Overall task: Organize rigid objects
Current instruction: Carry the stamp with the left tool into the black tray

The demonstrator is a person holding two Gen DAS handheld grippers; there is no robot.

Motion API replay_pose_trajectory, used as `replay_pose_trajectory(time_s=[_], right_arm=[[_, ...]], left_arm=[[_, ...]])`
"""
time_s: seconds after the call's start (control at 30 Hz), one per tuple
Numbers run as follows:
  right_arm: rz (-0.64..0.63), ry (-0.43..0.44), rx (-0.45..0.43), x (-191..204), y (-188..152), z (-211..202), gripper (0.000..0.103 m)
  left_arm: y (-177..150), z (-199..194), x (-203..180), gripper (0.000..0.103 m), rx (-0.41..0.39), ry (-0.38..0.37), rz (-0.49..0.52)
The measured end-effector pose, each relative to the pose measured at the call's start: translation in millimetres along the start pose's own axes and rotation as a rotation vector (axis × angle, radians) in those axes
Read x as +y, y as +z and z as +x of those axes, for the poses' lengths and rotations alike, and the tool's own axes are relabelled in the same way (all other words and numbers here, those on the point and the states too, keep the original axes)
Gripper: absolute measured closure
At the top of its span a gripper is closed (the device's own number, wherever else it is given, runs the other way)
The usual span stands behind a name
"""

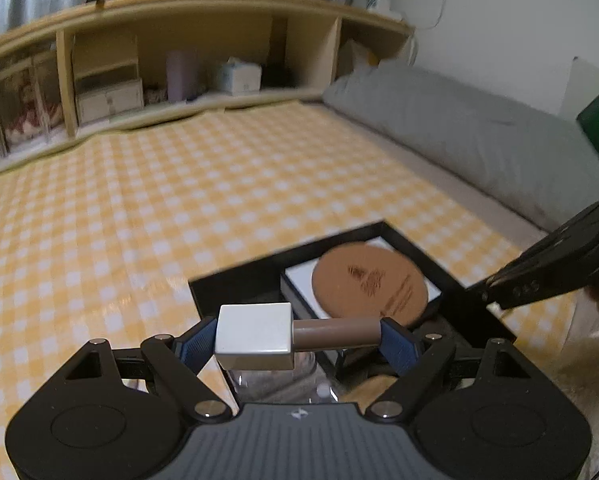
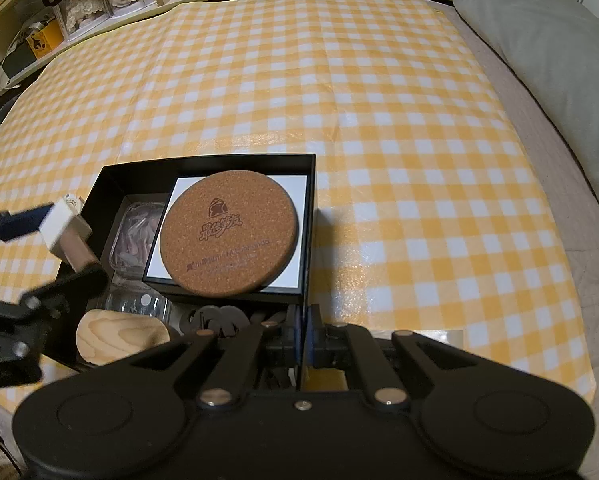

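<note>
My left gripper [image 1: 295, 340] is shut on a small stamp-like piece [image 1: 255, 336] with a white cube head and a brown round stem. It is held end to end between the blue pads, above the near left corner of the black box [image 1: 419, 256]. The right wrist view shows the same piece [image 2: 65, 232] at the box's left wall. The black box [image 2: 203, 160] holds a round cork coaster [image 2: 229, 236] on a white-topped flat case, a clear plastic container [image 2: 133, 236] and a wooden block [image 2: 119, 336]. My right gripper [image 2: 305, 344] is shut on the box's near right wall.
The box rests on a yellow-and-white checked cloth [image 2: 379, 120] spread over a bed. A grey pillow [image 2: 547, 60] lies along the right side. A wooden shelf [image 1: 203, 52] with boxes and a tissue pack runs along the far edge.
</note>
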State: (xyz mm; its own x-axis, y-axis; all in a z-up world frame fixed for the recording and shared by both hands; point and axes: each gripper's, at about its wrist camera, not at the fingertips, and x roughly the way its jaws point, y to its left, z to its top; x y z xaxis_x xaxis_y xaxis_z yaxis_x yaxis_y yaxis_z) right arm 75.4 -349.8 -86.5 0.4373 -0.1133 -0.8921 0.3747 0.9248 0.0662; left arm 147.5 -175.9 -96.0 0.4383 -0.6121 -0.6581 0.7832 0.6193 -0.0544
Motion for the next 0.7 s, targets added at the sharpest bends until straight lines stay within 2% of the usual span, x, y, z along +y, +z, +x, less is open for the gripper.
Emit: replay_pose_trajectory(time_s=[0.13,0.33,0.47,0.7], right_arm=[[0.001,0.001,0.000,0.0,-0.2,0.1,0.099],[0.000,0.000,-0.001,-0.2,-0.3,-0.1,0.099],[0.001,0.002,-0.001,-0.6,-0.3,-0.2,0.099],[0.001,0.002,-0.001,0.1,-0.1,0.0,0.099]], left_arm=[[-2.2,9.7,-7.6,0.017,0.066,0.016,-0.026],[-7.6,16.5,-15.8,0.017,0.148,-0.004,-0.150],[-11.3,19.5,-17.2,0.017,0.142,0.028,-0.226],[-9.5,19.3,-20.2,0.017,0.138,0.101,-0.248]])
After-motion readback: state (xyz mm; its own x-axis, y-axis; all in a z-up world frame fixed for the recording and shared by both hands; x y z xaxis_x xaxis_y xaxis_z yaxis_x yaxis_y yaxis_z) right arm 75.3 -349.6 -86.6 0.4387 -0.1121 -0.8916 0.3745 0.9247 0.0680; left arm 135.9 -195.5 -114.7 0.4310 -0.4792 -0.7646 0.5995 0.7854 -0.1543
